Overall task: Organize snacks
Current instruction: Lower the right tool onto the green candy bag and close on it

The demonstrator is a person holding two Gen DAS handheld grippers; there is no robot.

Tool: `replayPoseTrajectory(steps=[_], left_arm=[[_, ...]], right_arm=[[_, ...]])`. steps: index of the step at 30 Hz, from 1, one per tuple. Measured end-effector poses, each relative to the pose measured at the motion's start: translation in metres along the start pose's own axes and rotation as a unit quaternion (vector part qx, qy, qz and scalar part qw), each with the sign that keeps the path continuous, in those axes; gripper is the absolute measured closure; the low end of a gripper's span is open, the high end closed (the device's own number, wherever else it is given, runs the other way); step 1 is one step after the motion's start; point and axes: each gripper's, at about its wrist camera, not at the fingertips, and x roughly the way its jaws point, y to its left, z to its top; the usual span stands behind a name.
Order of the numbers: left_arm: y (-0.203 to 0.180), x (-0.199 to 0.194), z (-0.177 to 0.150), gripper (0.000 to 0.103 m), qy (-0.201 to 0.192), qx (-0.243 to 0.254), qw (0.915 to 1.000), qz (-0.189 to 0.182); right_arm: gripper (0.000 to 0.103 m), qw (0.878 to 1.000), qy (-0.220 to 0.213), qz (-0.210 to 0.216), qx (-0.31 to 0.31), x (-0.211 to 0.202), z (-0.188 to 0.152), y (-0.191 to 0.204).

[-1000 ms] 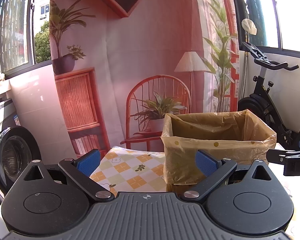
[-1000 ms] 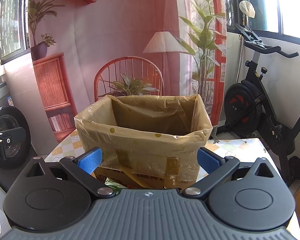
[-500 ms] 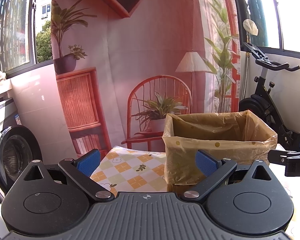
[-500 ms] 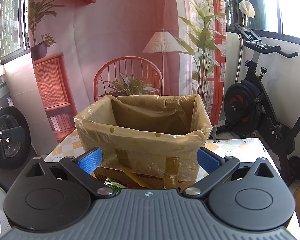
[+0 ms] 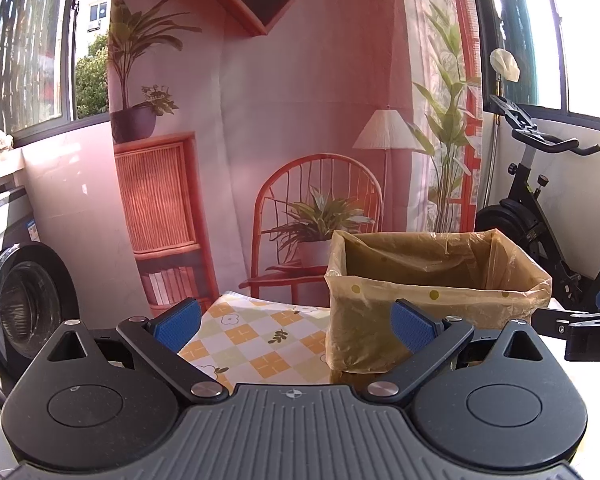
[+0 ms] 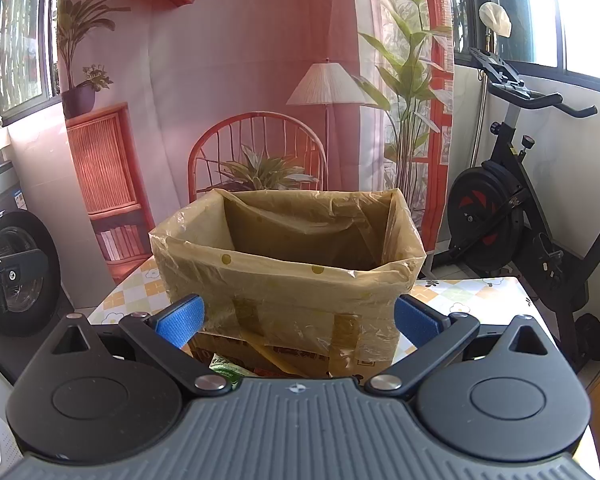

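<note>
A cardboard box lined with a yellow-brown plastic bag (image 6: 288, 276) stands on the checked tablecloth (image 5: 260, 340); it also shows in the left wrist view (image 5: 436, 280). My right gripper (image 6: 298, 320) is open and empty, facing the box's near side. A green snack packet (image 6: 224, 368) peeks out just below it, at the box's foot. My left gripper (image 5: 296, 320) is open and empty, to the left of the box above the cloth. The box's inside bottom is hidden.
An exercise bike (image 6: 516, 208) stands to the right of the table. A washing machine (image 5: 24, 312) is at the left. A printed backdrop with a chair and plants (image 5: 320, 216) hangs behind the table. The right gripper's side (image 5: 580, 332) shows at the right edge.
The left gripper has tilted or risen slightly, so the scene sits a little lower in its view. The right gripper has hardly moved. Both stay open.
</note>
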Motion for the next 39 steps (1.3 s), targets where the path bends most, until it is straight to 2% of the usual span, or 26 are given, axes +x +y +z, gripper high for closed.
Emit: replayPoseTrajectory(steps=[4, 8, 11, 13, 19, 22, 30, 35, 39], left_arm=[[0.017, 0.005, -0.009, 0.001, -0.003, -0.067, 0.9963, -0.053], [0.035, 0.010, -0.023, 0.000, -0.023, -0.116, 0.9911, -0.060], [0.039, 0.019, -0.030, 0.000, -0.017, -0.100, 0.9944, -0.030], [0.043, 0.025, -0.035, 0.000, -0.019, -0.084, 0.9960, -0.026], [0.053, 0.049, -0.053, 0.001, 0.004, -0.057, 0.9983, 0.011], [0.057, 0.059, -0.063, 0.001, 0.014, -0.046, 0.9986, 0.021], [0.066, 0.077, -0.082, 0.002, 0.031, -0.041, 0.9985, 0.022], [0.065, 0.084, -0.096, 0.006, 0.038, -0.033, 0.9987, 0.007], [0.063, 0.092, -0.110, 0.009, 0.056, -0.032, 0.9978, -0.017]], right_arm=[[0.000, 1.000, 0.001, 0.001, -0.001, 0.001, 0.000, 0.000], [0.000, 1.000, -0.002, 0.007, 0.000, 0.004, -0.005, 0.000], [0.000, 1.000, -0.004, 0.007, 0.001, 0.010, -0.012, 0.001], [0.000, 1.000, 0.002, 0.011, 0.002, 0.018, -0.018, 0.006], [0.000, 0.998, 0.054, 0.013, -0.002, 0.054, -0.046, 0.023], [0.000, 0.996, 0.088, 0.011, 0.017, 0.073, -0.060, 0.023], [0.000, 0.987, 0.145, 0.013, 0.064, 0.105, -0.069, 0.029], [0.000, 0.978, 0.191, -0.022, 0.080, 0.121, -0.080, 0.030], [0.000, 0.972, 0.206, -0.018, 0.108, 0.127, -0.086, 0.025]])
